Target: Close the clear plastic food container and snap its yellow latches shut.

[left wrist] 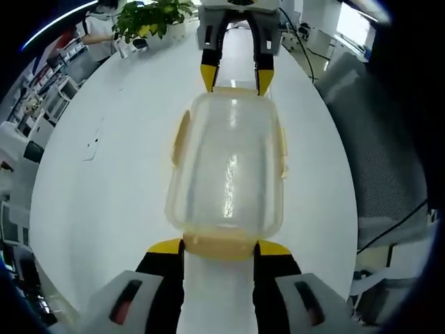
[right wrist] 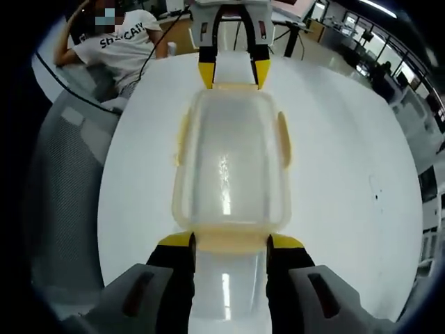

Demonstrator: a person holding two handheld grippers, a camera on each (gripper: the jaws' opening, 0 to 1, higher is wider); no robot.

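In the left gripper view, a potted plant (left wrist: pixel 151 19) stands at the far left of the white table (left wrist: pixel 104 174), well apart from my work. Moving toward the middle, the clear plastic food container (left wrist: pixel 228 170) lies flat on the table with its lid on, lengthwise along my line of sight. My left gripper (left wrist: pixel 220 248) rises from the bottom with its yellow-tipped jaws spread wide, one at each corner of the container's near short end. The yellow latch (left wrist: pixel 219 245) on that end sits right between my fingertips (left wrist: pixel 165 245), touching or very nearly touching them; I am not clamped on anything. Side latches show along both long edges, and I cannot tell whether they are snapped down. At the far short end my right gripper (left wrist: pixel 236 76) comes in from the top, its jaws likewise apart and set just at the far corners. To the right, a grey chair (left wrist: pixel 389 160) stands beside the table.

In the right gripper view, a person in a white T-shirt (right wrist: pixel 128 45) sits at upper left beyond the table. The container (right wrist: pixel 231 163) lies centred ahead of my right gripper (right wrist: pixel 231 242), whose open jaws bracket its near end latch (right wrist: pixel 231 240). My left gripper (right wrist: pixel 234 73) meets the far end.
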